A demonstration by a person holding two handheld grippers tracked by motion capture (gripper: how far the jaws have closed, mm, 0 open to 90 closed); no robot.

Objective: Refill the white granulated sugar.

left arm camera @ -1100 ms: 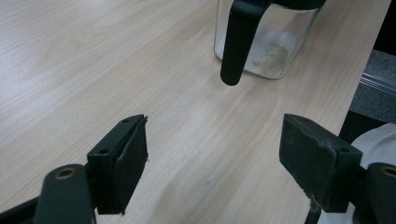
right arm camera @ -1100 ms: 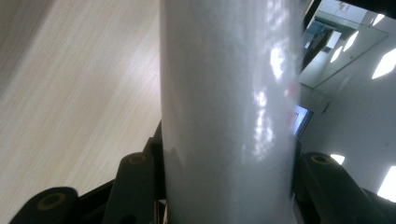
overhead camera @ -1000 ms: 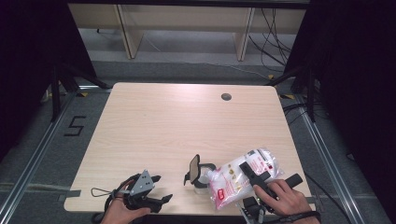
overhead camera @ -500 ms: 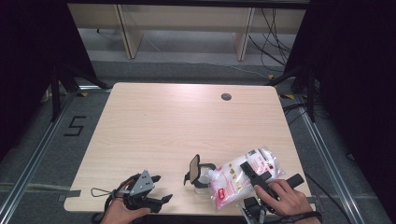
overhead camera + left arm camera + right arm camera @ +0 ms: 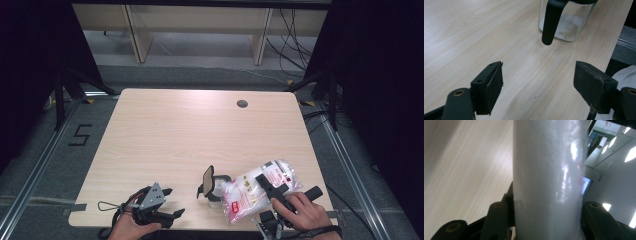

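At the table's near right edge, a soft, probably slippery plastic bag (image 5: 260, 192) is clamped mid-body by the right gripper (image 5: 272, 192), beside a glass jar (image 5: 216, 189). The left gripper (image 5: 167, 202) is held open, empty.

A lab: bare table (image 5: 165, 135) between dark curtains (image 5: 380, 75), floor rails (image 5: 350, 170), loose cables (image 5: 292, 47).

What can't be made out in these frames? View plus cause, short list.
- Print on the white bag: high view, too small to read.
- Glass jar top and lid: left gripper view, cut off by the upper edge.
- Glass jar mouth: high view, the bag's end covers it, so any pouring can't be told.
- Right claw pads: right gripper view, the bag hides their faces.
- Left claw: open, nothing between.
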